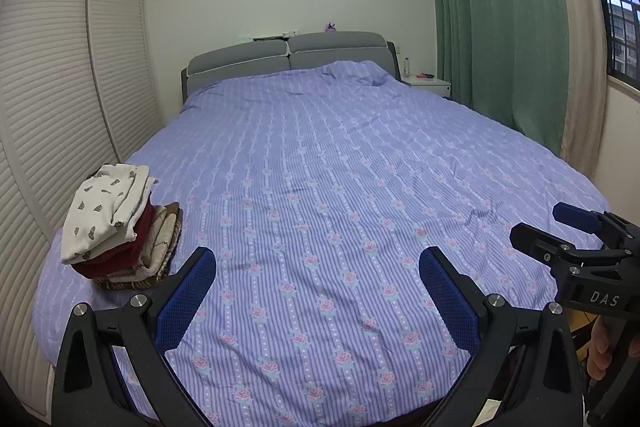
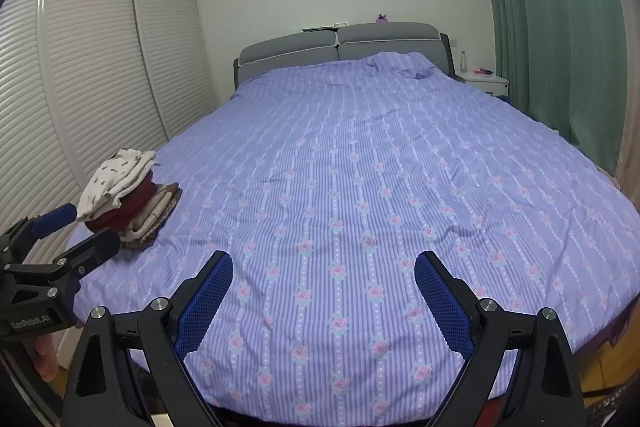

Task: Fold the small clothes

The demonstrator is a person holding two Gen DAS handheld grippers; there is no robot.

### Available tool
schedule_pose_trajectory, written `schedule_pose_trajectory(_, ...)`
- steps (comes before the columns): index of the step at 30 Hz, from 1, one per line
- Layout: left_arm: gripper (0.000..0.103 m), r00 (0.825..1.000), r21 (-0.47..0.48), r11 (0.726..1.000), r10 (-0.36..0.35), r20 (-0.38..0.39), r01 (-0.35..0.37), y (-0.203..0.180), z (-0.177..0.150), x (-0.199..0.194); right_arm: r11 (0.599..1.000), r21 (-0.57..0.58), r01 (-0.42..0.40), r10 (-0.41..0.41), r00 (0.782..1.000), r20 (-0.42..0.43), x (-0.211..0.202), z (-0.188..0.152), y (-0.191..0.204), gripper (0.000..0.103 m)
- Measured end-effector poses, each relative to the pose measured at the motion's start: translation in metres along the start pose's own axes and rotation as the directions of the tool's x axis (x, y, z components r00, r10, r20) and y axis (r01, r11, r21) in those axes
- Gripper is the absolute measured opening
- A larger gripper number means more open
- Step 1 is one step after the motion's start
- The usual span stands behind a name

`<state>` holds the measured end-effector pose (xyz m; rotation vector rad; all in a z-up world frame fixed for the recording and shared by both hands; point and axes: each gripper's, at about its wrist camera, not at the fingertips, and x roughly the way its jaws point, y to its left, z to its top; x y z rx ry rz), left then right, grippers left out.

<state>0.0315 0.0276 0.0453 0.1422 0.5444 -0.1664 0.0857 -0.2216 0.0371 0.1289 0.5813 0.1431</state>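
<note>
A stack of folded small clothes (image 1: 116, 227) sits near the bed's front left corner, a cream printed piece on top, dark red and brown ones beneath; the right wrist view shows the same stack (image 2: 128, 199). My left gripper (image 1: 318, 267) hovers open over the bedspread to the right of the stack, nothing between its blue pads. My right gripper (image 2: 324, 271) is also open and empty above the front of the bed. Each gripper shows in the other's view: the right gripper (image 1: 560, 227) at the right edge, the left gripper (image 2: 76, 231) beside the stack.
The bed (image 1: 340, 167) has a lilac striped cover with pink roses and a grey headboard (image 1: 288, 57). Louvred wardrobe doors (image 1: 60, 87) run along the left. A white nightstand (image 1: 428, 83) with a bottle and green curtains (image 1: 500, 27) stand at the right.
</note>
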Motion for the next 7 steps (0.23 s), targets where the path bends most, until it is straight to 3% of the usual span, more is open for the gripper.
schedule_pose_trajectory(7,0.103,1.000,-0.003,1.000,0.001,0.005,-0.001,0.0010,0.0002,-0.0010,1.000,-0.005,-0.002,0.002,1.000,-0.002,-0.0001,-0.0003,0.0005,0.093)
